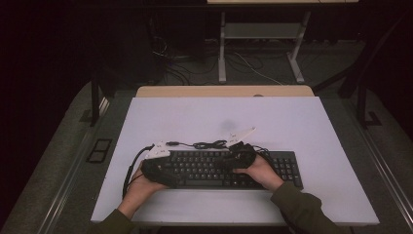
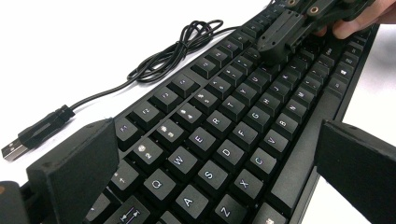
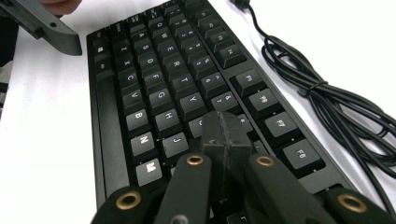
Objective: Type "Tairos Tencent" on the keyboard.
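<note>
Your black keyboard (image 1: 229,168) lies flat on the white counter (image 1: 292,126), near the edge closest to you, its long side running left to right. Your left gripper (image 1: 157,165) sits over the keyboard's left end with its fingers (image 2: 79,163) spread wide, one outside the far rim by the number row, the other off the near edge beside the space bar, so the keyboard's left end lies between them. Your right gripper (image 1: 241,155) rests over the middle keys, its fingers (image 3: 226,140) pressed together with no gap, their tips down among the keys around J and the row above it; nothing is held between them.

Behind the keyboard its own black cable (image 1: 207,144) lies in a loose bundle on the counter, close to the function-key row, and its USB plug (image 2: 18,142) rests on the counter just beside the left gripper's outer finger. Beyond the counter stands a pale desk frame (image 1: 260,44) with floor cables (image 1: 195,63) around it.
</note>
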### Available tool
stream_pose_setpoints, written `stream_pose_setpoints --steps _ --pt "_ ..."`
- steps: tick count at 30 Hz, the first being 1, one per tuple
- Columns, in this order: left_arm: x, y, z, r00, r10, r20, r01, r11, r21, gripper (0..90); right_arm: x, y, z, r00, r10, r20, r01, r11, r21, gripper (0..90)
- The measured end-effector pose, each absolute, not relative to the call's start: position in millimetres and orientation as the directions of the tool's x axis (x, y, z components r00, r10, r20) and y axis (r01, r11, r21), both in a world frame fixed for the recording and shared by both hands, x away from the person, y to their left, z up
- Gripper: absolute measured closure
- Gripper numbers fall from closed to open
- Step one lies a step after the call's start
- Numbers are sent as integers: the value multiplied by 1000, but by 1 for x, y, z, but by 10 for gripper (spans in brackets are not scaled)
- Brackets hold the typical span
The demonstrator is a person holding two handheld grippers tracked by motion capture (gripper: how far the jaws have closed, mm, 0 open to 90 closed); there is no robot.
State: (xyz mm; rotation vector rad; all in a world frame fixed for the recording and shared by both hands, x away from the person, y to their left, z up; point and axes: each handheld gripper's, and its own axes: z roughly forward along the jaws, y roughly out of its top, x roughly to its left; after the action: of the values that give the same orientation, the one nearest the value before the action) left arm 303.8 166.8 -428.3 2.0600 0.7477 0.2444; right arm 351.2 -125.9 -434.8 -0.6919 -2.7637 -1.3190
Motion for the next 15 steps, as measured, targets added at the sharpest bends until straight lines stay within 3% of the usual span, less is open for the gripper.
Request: stream_pose_setpoints --steps 15 --pt "303 166 -428 798 593 -108 415 -411 812 0 350 -124 -436 -903 389 182 389 561 731 892"
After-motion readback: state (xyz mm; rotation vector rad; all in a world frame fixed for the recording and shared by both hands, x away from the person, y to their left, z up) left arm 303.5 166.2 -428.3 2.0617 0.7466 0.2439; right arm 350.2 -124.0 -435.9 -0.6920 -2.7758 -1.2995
